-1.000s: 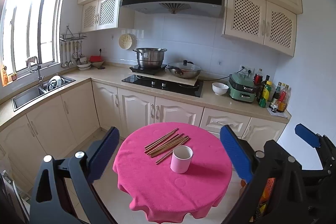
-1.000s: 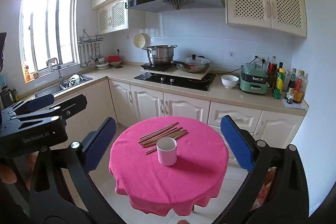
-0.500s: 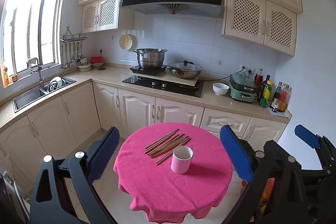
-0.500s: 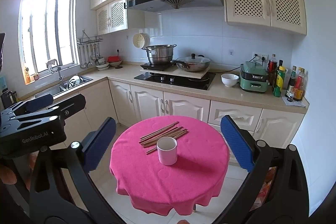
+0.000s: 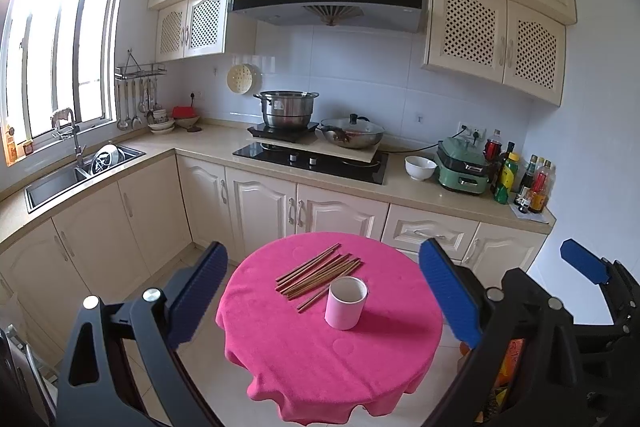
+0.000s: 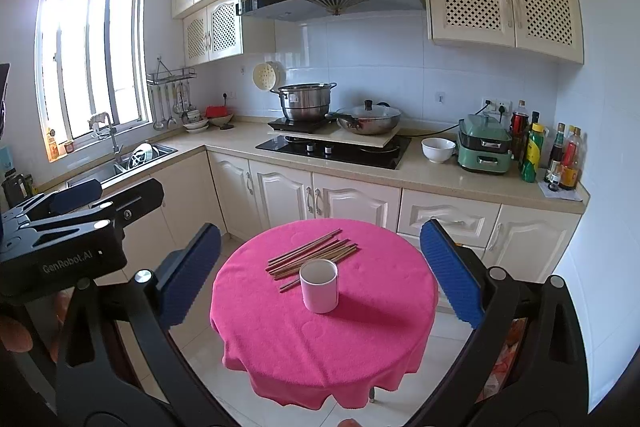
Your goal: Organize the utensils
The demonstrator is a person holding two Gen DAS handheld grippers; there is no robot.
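Clearly nothing is held yet: the left gripper (image 5: 320, 301) and the right gripper (image 6: 320, 275) both hang spread wide and empty, well short of the round table (image 5: 280, 343) draped in a pink cloth. The chopsticks (image 5: 318, 273) lie in a loose fan at the far middle of the cloth, with the pink cup (image 5: 345, 303) upright just near of them, one stick's tip reaching close beside it. Thin sticks on soft cloth are likely to roll or slip from the blue pads, and a careless reach could tip the light cup or drag the cloth. Behind stand cream cabinets, a stove (image 5: 312, 159) with a pot, and a sink (image 5: 60, 179) at left.
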